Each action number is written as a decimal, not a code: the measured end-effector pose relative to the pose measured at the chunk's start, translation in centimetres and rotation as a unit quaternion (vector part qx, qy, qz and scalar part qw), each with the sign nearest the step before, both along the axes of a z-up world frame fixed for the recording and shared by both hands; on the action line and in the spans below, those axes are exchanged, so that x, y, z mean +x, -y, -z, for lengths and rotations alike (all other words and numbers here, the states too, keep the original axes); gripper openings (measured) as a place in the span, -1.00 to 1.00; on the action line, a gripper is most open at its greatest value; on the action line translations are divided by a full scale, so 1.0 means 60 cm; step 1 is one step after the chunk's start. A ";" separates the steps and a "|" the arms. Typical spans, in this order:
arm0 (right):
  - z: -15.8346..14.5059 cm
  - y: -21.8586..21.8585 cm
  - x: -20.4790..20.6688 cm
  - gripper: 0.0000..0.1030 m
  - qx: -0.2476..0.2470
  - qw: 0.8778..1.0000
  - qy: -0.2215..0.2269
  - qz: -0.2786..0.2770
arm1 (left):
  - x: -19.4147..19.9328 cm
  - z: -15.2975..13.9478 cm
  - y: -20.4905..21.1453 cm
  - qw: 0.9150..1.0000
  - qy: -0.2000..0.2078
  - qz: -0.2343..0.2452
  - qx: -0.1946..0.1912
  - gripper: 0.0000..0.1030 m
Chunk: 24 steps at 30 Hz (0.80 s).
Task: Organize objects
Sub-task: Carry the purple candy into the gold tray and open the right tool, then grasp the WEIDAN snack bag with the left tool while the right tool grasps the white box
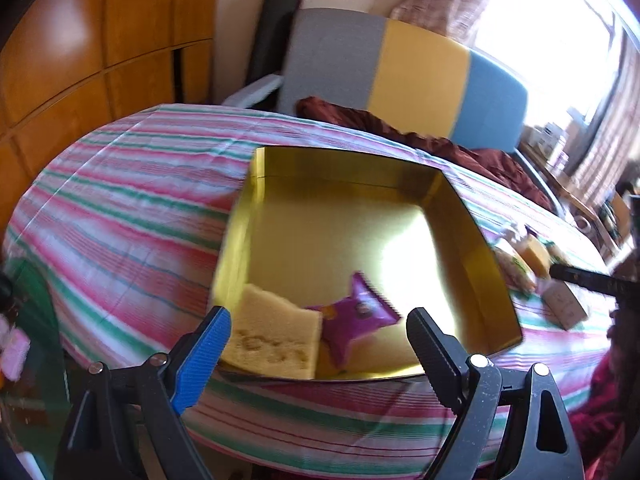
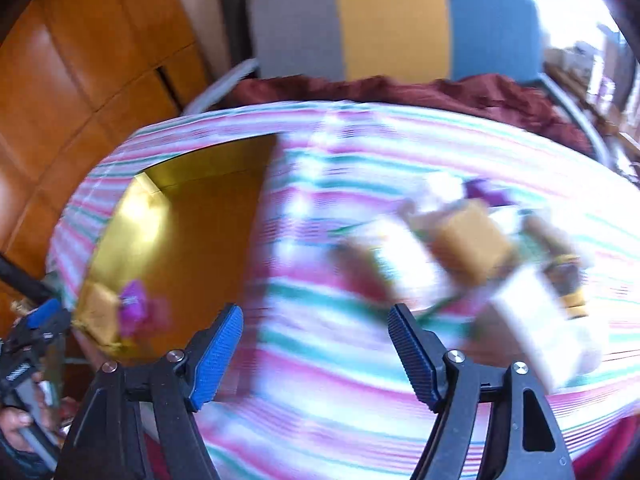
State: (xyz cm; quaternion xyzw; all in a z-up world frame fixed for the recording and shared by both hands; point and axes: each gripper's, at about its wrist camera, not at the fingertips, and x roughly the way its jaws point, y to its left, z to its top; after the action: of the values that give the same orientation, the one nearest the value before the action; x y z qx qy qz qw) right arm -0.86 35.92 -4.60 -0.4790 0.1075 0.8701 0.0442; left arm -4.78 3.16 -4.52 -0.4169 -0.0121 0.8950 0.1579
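Note:
A shiny gold tin box [image 1: 352, 168] lies open on the striped tablecloth [image 1: 132, 208]. A yellow sponge [image 1: 276, 340] and a purple snack packet [image 1: 356, 316] lie in its near corner. My left gripper [image 1: 318, 336] is open and empty, just in front of the box's near rim. My right gripper [image 2: 316, 332] is open and empty above the cloth, right of the box [image 2: 180, 240]. Blurred loose items lie to its right: a yellow sponge [image 2: 468, 248], a white box [image 2: 536, 316] and a small bottle [image 2: 568, 280].
A chair [image 1: 400, 76] with grey, yellow and blue panels stands behind the table, a dark red cloth [image 1: 400, 132] on it. Wooden cabinets [image 1: 80, 60] stand at the left. The left gripper shows at the right wrist view's left edge [image 2: 36, 332].

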 end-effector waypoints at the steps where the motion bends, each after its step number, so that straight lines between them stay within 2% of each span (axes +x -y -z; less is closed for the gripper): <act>1: 0.000 -0.025 0.003 0.64 0.011 1.000 0.007 0.010 | 0.001 -0.003 -0.008 1.000 -0.002 0.008 0.001 0.76; 7: 0.033 -0.150 0.018 0.67 0.041 0.996 0.056 0.061 | -0.003 -0.025 -0.086 0.997 0.010 0.075 0.026 0.76; 10: 0.067 -0.188 0.022 0.67 0.034 0.993 0.083 0.076 | 0.000 -0.042 -0.142 0.993 0.008 0.113 0.031 0.76; 12: 0.085 -0.204 0.024 0.67 0.008 0.992 0.088 0.085 | 0.004 -0.053 -0.181 0.990 0.006 0.139 0.031 0.76; 14: 0.090 -0.207 0.025 0.49 0.009 0.992 0.091 0.090 | 0.006 -0.060 -0.230 0.985 0.009 0.169 0.034 0.76; 16: 0.092 -0.208 0.024 0.04 0.014 0.991 0.092 0.091 | 0.007 -0.063 -0.272 0.981 0.014 0.191 0.034 0.76; 20: 0.091 -0.212 0.032 0.00 0.018 0.991 0.094 0.098 | -0.002 -0.053 -0.365 0.974 0.044 0.218 0.028 0.69; 24: 0.089 -0.219 0.040 0.00 0.011 0.990 0.095 0.106 | -0.030 -0.018 -0.437 0.973 0.101 0.205 0.025 0.54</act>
State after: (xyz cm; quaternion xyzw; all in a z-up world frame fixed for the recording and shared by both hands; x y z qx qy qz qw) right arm 1.55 49.05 -9.92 -0.5450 0.1431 0.8121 0.1516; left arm -6.57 29.41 -3.45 -0.4945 0.0353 0.7963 0.3466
